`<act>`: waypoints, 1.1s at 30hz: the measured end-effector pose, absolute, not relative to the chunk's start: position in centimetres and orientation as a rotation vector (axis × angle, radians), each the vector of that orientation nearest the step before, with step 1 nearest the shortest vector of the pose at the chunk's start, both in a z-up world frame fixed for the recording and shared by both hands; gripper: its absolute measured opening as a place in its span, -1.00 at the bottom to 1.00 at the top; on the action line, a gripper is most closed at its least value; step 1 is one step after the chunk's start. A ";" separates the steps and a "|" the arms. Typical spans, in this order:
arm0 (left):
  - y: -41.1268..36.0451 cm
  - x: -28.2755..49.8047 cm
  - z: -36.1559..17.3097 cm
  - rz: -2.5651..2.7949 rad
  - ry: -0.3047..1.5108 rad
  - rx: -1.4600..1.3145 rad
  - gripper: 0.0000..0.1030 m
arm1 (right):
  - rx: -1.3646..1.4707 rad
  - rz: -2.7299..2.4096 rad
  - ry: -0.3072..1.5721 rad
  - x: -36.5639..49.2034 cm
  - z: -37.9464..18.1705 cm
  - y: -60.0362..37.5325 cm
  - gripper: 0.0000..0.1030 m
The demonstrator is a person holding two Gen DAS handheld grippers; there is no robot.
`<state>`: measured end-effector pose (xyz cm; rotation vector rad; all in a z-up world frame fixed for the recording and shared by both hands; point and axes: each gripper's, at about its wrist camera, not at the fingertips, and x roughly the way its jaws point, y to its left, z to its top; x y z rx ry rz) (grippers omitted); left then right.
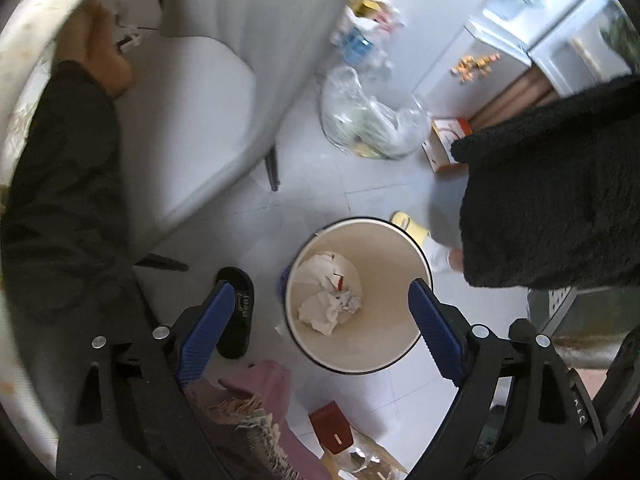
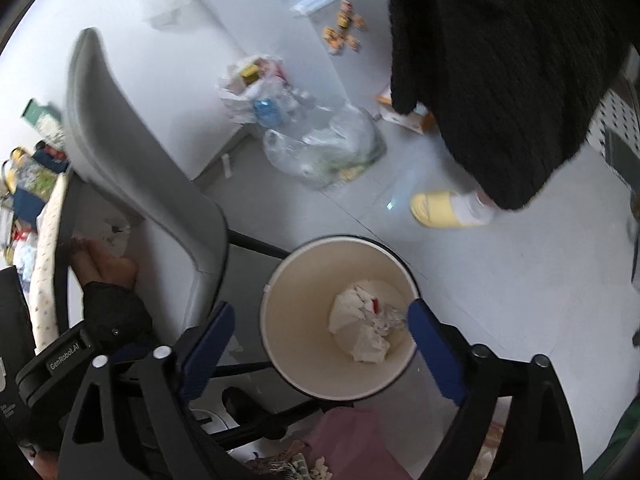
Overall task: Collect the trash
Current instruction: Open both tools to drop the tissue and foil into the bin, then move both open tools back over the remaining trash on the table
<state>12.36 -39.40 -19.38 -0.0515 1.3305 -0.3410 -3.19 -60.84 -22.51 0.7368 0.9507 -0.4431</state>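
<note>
Trash (image 1: 330, 294): crumpled paper in bin (image 1: 376, 364), on floor by chair (image 1: 192, 120). Left gripper (image 1: 320, 336) and right gripper (image 2: 320, 344) both wide, empty, above it. Lift clear before seeking more.

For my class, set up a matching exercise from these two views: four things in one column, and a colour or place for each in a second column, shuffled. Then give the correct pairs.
Things:
1. crumpled paper
2. slipper
3. clear plastic bag
4. chair

Colour or place:
A. yellow, on a person's foot
B. grey, standing beside the bin
C. lying at the bottom of the bin
D. on the floor, stuffed with rubbish, beyond the bin

Pairs: 1-C, 2-A, 3-D, 4-B
</note>
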 end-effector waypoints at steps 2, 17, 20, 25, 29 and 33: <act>-38.1 12.7 -18.2 -0.332 1.311 -0.055 0.70 | 0.716 -0.421 0.939 -2.6 -21.3 -60.1 0.76; -26.2 9.7 -7.0 -0.228 1.087 -0.064 0.89 | 0.541 -0.139 0.902 1.2 -12.8 -49.9 0.85; -22.8 8.9 -5.4 -0.186 1.055 -0.076 0.89 | 0.500 -0.067 0.886 1.8 -11.0 -47.2 0.85; -17.5 7.5 -3.4 -0.090 0.990 -0.085 0.89 | 0.434 0.082 0.875 3.7 -8.9 -42.2 0.85; -13.7 6.9 -2.7 0.003 0.953 -0.129 0.89 | 0.373 0.176 0.863 4.4 -7.4 -38.4 0.85; -11.2 6.2 -1.4 0.058 0.903 -0.152 0.89 | 0.334 0.231 0.858 5.1 -6.1 -35.6 0.85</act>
